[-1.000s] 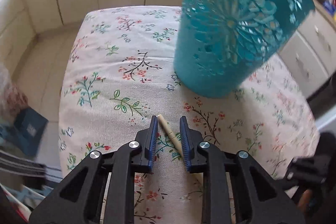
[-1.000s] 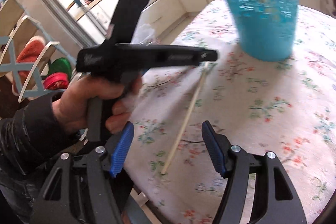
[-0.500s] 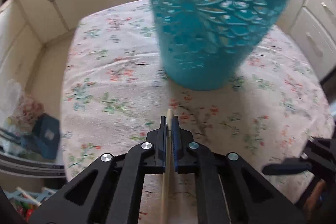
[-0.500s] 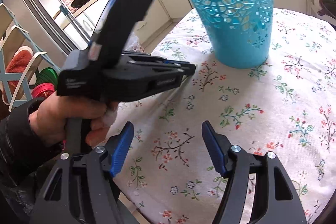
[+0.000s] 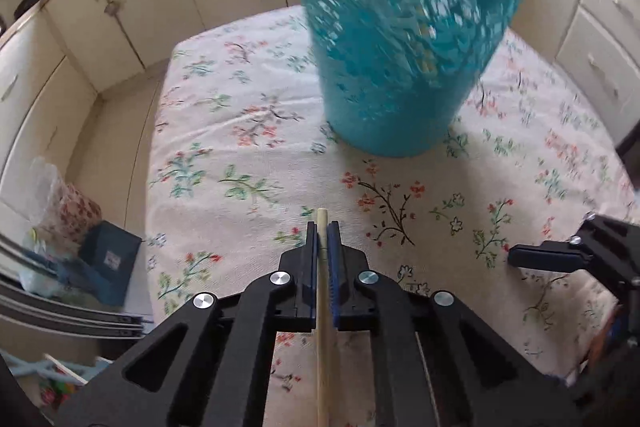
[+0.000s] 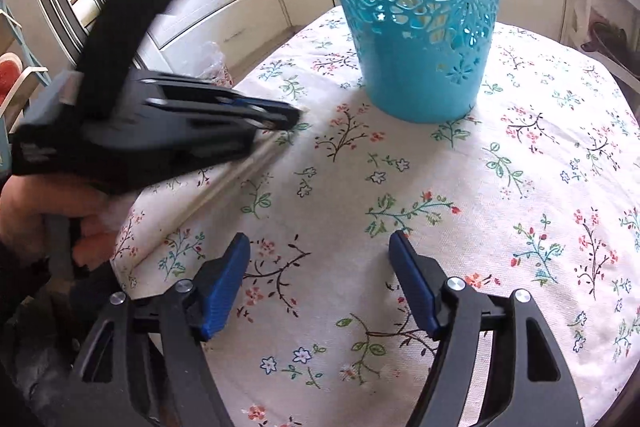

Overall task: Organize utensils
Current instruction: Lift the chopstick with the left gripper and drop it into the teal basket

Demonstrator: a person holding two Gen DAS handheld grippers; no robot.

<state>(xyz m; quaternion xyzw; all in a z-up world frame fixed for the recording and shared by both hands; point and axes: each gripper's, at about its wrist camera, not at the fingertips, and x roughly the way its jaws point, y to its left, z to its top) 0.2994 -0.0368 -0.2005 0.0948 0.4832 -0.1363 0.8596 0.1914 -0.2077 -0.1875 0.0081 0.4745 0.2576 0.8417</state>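
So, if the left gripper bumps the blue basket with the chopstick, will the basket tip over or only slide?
Probably it tips or skids easily. The blue basket is tall, with a base narrower than its rim, and its walls are perforated plastic, so it looks light. It stands on a tablecloth, which may grip somewhat. The chopstick looks thin but stiff.

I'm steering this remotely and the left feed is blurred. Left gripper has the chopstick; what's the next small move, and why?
Probably lift the left gripper up toward the rim of the blue basket. Its jaws are shut on the chopstick, which lies low over the tablecloth, and the basket stands upright just ahead. The right gripper is open and empty.
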